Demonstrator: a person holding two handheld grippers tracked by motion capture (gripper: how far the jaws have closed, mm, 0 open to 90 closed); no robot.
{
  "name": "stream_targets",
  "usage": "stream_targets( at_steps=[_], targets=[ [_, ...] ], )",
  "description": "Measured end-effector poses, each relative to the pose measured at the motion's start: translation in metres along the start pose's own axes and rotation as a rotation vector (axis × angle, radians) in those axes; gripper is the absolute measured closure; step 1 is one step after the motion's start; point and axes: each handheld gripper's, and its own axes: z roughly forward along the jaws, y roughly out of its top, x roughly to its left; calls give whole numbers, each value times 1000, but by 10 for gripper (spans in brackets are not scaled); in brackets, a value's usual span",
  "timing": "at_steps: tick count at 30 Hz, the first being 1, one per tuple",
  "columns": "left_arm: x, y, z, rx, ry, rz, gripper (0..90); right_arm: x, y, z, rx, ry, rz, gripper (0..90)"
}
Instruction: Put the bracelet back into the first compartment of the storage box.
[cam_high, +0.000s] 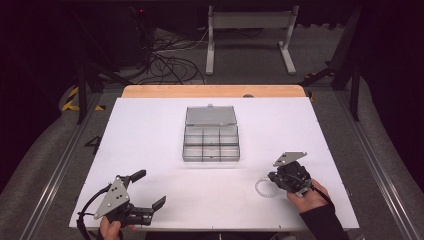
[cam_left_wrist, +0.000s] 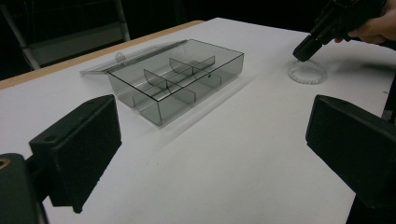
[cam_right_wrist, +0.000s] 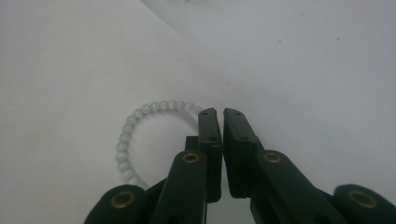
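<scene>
Bracelet (cam_right_wrist: 140, 135) of pale beads lies on the white table (cam_high: 150, 145), near our clear box (cam_high: 211, 143) with its lid open. Our right claw (cam_right_wrist: 221, 112) is pressed together above its rim, pinching nothing; our left claw (cam_high: 150, 189) is spread wide.

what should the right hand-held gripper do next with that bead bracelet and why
Probably lift the right hand-held gripper straight up a little. Its jaws look shut at the rim of the white bead bracelet, which lies flat on the table, and the clear compartment box sits open nearby.
</scene>
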Motion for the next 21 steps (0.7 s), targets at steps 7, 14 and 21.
stream_targets(
  at_steps=[7, 14, 21],
  targets=[
    [0, 0, 0, 2, -2, -4, 39, 3, 1, -12, -80, 0, -5, 868],
    [0, 0, 0, 2, -2, -5, 39, 2, 1, -21, -155, 27, 5, 868],
    [0, 0, 0, 2, -2, -5, 39, -1, 0, -30, -228, 63, 26, 869]
  ],
)
